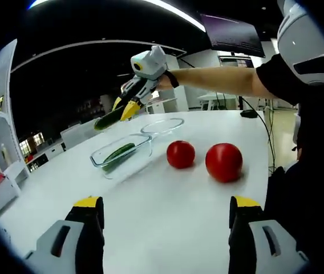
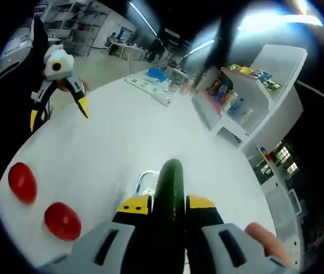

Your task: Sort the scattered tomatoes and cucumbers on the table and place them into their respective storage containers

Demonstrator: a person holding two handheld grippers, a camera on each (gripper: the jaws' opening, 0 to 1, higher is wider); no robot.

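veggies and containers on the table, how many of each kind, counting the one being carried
tomatoes: 2, one and another, both loose on the table
cucumbers: 2, one in the rectangular glass container, one held in the right hand-held gripper
glass containers: 2, the rectangular one and a round one behind it
total: 6

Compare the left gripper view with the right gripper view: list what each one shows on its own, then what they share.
Left gripper view alone: a cucumber lying inside the rectangular glass container, and a round glass container behind it.

Right gripper view alone: shelves of goods and a power strip on the table's far edge.

Both: the white table, two tomatoes, the right gripper shut on a cucumber, and the left gripper open.
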